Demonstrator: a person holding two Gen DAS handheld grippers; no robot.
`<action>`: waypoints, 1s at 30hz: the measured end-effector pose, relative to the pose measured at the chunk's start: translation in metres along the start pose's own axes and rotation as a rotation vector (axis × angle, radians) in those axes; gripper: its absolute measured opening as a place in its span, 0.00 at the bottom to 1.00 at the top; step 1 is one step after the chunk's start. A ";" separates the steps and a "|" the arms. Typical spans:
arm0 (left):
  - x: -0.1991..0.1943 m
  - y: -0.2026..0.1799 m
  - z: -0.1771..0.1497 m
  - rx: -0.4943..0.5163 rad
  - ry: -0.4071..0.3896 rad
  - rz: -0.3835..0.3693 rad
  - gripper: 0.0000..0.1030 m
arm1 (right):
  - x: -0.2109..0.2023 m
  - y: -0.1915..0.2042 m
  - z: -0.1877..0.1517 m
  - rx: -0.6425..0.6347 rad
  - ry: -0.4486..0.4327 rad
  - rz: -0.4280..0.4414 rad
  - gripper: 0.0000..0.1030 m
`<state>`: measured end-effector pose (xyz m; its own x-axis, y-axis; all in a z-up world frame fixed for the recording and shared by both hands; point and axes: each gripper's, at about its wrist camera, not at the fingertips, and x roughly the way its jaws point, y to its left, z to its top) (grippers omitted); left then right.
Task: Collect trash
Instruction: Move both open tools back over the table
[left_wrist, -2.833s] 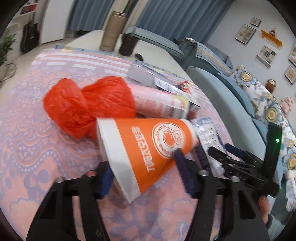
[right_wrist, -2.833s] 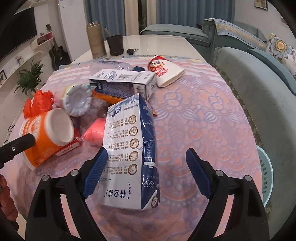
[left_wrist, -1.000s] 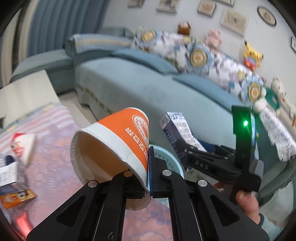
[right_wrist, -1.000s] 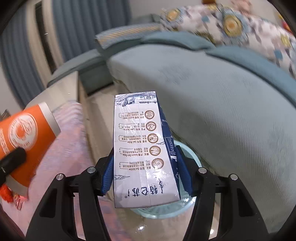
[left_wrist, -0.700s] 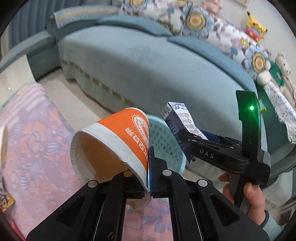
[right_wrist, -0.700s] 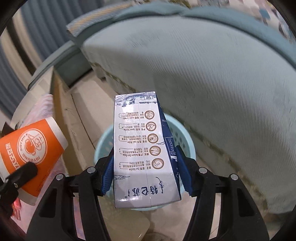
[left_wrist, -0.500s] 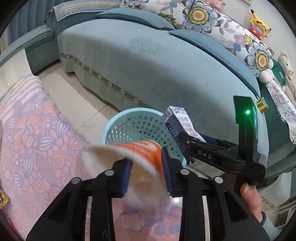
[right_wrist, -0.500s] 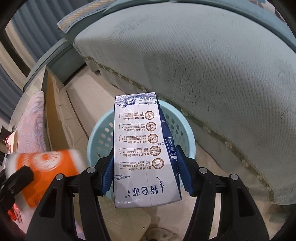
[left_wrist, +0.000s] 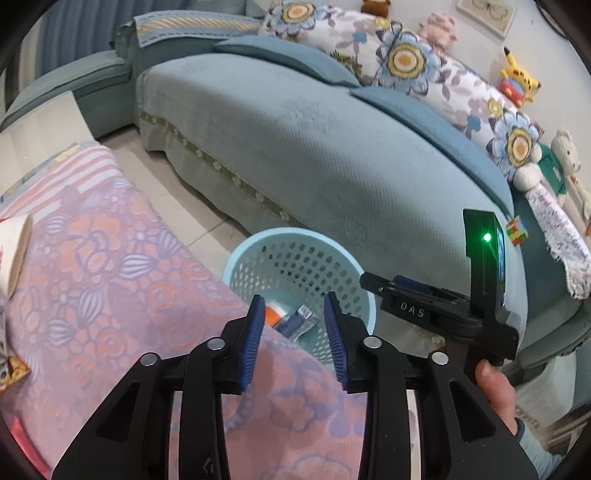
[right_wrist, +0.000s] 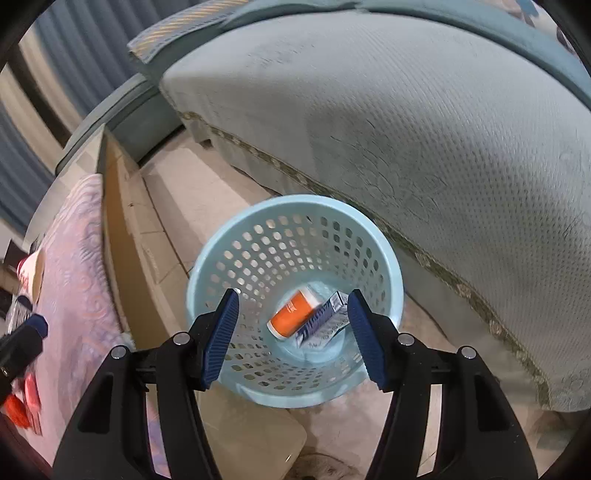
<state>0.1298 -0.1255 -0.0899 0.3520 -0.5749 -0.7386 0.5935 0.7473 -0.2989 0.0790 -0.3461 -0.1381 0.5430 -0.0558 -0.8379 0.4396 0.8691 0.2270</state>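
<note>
A light blue perforated basket (right_wrist: 384, 243) stands on the floor between the table and the sofa. At its bottom lie the orange paper cup (right_wrist: 293, 314) and the blue-and-white milk carton (right_wrist: 323, 325), side by side. My right gripper (right_wrist: 291, 306) hangs open above the basket with nothing between its pads. In the left wrist view my left gripper (left_wrist: 294, 310) is over the table's edge beside the basket (left_wrist: 236, 254); its jaws are opening and hold nothing. The cup (left_wrist: 275, 314) and carton (left_wrist: 297, 319) show between its fingers, down in the basket. The right gripper (left_wrist: 373, 280) reaches in from the right.
A teal sofa (left_wrist: 332, 147) with flowered cushions and plush toys runs behind the basket. The table (left_wrist: 110, 277) carries a pink and lilac patterned cloth, with a white paper cup (left_wrist: 14, 251) and wrappers at its left edge. A hand (left_wrist: 495, 387) holds the right gripper's handle.
Both grippers let go: the orange cup left the left gripper and the milk carton left the right one, and both now lie in the basket. Both grippers came lower toward the basket.
</note>
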 end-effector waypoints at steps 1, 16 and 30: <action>-0.009 0.001 -0.003 -0.006 -0.022 0.004 0.39 | -0.004 0.004 -0.002 -0.017 -0.012 -0.002 0.56; -0.201 0.061 -0.062 -0.202 -0.351 0.277 0.57 | -0.129 0.160 -0.030 -0.390 -0.294 0.244 0.56; -0.321 0.185 -0.161 -0.526 -0.440 0.736 0.81 | -0.119 0.322 -0.115 -0.745 -0.149 0.445 0.66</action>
<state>0.0103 0.2506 -0.0053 0.8017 0.0967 -0.5898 -0.2371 0.9573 -0.1653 0.0737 -0.0027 -0.0223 0.6631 0.3462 -0.6636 -0.3881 0.9172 0.0907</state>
